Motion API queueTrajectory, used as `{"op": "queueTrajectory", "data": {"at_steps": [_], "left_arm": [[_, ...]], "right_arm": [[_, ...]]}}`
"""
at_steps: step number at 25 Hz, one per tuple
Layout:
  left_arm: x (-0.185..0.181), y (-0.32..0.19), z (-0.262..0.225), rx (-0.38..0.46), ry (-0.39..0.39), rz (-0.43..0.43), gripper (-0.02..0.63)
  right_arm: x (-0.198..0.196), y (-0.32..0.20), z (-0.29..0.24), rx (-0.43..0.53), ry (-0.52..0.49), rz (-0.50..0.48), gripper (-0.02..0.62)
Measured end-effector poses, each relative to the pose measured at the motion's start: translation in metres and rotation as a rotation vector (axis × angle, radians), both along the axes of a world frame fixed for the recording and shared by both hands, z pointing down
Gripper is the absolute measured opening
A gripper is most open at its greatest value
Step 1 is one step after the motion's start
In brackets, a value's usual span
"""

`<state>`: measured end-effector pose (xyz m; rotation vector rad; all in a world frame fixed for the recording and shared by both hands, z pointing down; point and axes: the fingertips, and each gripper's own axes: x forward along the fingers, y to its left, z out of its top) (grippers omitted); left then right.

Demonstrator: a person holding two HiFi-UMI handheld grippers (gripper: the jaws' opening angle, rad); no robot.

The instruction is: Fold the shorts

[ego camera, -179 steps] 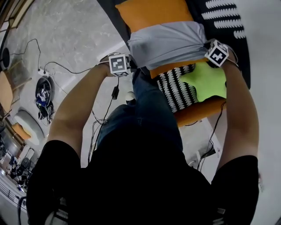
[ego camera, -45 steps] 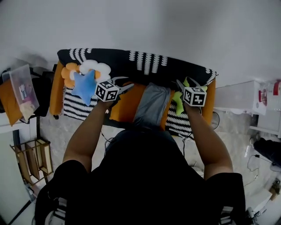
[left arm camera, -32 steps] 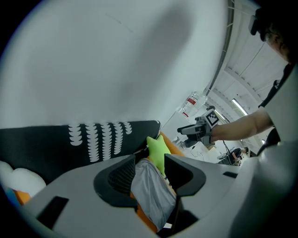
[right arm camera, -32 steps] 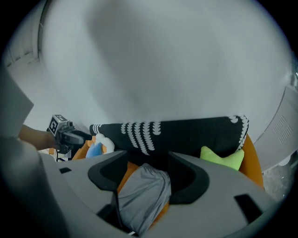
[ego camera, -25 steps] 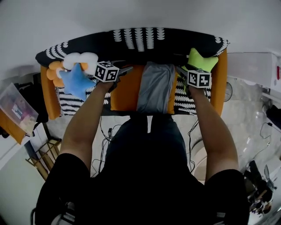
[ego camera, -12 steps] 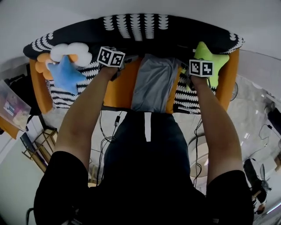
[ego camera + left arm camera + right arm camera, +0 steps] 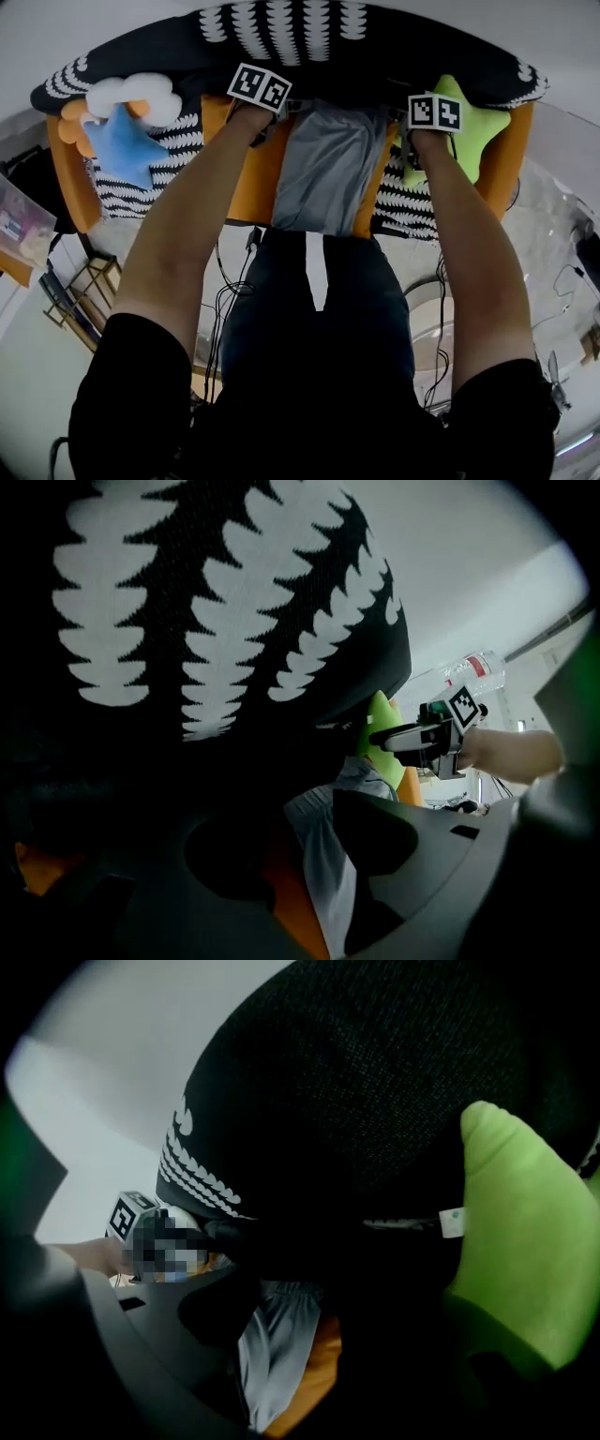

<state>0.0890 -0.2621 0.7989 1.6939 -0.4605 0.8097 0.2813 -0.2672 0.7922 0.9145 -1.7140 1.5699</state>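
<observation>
**A living-room corner with cables underfoot**

An orange sofa (image 7: 246, 178) stands against a plain white wall (image 7: 66, 23). It is draped in a black-and-white throw (image 7: 300, 23) and carries a blue star cushion (image 7: 117, 145) and a green star cushion (image 7: 476, 127). Loose cables (image 7: 223, 300) trail over the pale floor (image 7: 117, 248) near a wooden rack (image 7: 75, 286).

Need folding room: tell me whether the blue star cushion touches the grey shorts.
Apart. Head view: the blue star cushion lies well left of the grey shorts, orange seat and an arm between.

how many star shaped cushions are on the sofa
2. A blue star lies at the left end of the sofa, just below a white cloud cushion. A green star lies at the right end. The person's arms may hide others.
</observation>
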Motion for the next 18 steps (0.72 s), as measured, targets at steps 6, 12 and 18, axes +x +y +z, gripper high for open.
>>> {"op": "queueTrajectory", "data": {"at_steps": [6,12,18], "left_arm": [[0.012,0.006,0.019,-0.075,-0.016,0.011,0.218],[0.019,0.016,0.031,-0.168,-0.016,-0.004,0.183],[0.021,0.015,0.030,-0.179,0.007,0.001,0.131]], "right_arm": [[-0.005,-0.003,0.030,-0.083,0.054,-0.067,0.261],[-0.005,0.010,0.055,-0.228,0.053,-0.078,0.258],[-0.018,0.025,0.063,-0.334,-0.018,-0.070,0.183]]}}
